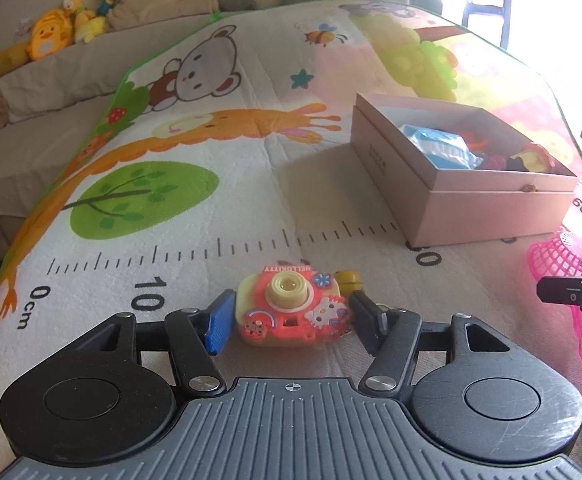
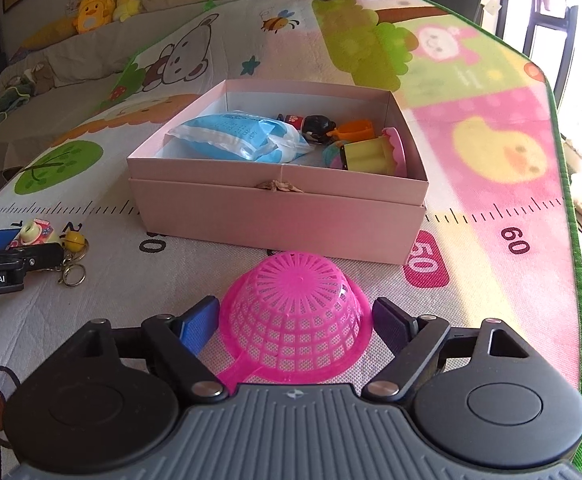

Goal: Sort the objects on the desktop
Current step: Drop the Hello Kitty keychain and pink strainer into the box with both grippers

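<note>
A pink Hello Kitty toy camera point(image 1: 291, 310) lies on the play mat between the fingers of my left gripper point(image 1: 291, 322). The jaws are open and stand close on each side of it; I cannot tell if they touch it. A yellow bell point(image 1: 349, 278) on a keyring sits just behind it. A pink plastic strainer point(image 2: 295, 320) lies upside down between the open fingers of my right gripper point(image 2: 297, 324), with gaps on both sides. The camera point(image 2: 37, 232) and the left gripper point(image 2: 15, 258) show at the right wrist view's left edge.
An open pink box point(image 2: 275, 216) stands just beyond the strainer, holding a blue-white packet point(image 2: 239, 136), a yellow toy point(image 2: 367, 154) and other small toys. It also shows in the left wrist view point(image 1: 471, 208). A sofa with plush toys point(image 1: 51, 36) lies far left.
</note>
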The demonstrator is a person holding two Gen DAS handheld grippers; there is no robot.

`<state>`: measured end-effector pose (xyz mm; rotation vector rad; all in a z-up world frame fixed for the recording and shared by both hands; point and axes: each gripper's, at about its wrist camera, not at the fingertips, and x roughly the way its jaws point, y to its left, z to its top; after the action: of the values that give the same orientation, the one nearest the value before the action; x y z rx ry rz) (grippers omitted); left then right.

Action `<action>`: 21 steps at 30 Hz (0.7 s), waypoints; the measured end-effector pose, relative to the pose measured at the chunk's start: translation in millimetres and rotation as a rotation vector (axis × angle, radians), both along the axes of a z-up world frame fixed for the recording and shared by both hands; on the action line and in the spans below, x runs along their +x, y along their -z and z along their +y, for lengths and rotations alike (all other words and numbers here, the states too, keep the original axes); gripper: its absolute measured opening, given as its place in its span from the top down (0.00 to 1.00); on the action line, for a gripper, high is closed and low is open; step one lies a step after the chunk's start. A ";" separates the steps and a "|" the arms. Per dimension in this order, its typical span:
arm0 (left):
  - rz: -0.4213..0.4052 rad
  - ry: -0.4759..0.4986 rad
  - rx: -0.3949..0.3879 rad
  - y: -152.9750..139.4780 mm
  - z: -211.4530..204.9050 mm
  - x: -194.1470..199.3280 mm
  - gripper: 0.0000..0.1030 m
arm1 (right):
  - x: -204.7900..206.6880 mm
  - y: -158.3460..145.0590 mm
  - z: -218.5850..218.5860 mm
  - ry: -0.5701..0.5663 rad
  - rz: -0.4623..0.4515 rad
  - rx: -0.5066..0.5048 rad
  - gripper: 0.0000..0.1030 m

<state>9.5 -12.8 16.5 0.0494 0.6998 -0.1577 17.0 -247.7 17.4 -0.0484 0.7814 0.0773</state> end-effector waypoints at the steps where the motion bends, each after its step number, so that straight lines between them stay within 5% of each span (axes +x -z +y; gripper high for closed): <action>1: -0.005 0.019 0.001 -2.9 -2.9 -6.1 0.36 | -4.6 -3.1 0.6 -0.018 0.013 0.001 0.19; 6: -0.069 0.107 -0.017 -31.1 -18.3 -32.3 0.36 | -35.9 -32.9 0.6 -0.101 -0.006 -0.004 0.19; 11: -0.177 0.151 -0.049 -80.0 -34.1 -31.1 0.36 | -57.3 -88.4 -8.3 -0.119 -0.161 -0.007 0.19; 21: -0.286 0.210 -0.063 -140.6 -104.1 42.8 0.36 | -57.9 -162.3 -54.5 -0.073 -0.405 -0.023 0.19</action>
<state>52.2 -116.8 157.1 0.0834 0.4028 -0.3671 -41.0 -302.2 179.7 -0.1114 0.3755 0.1235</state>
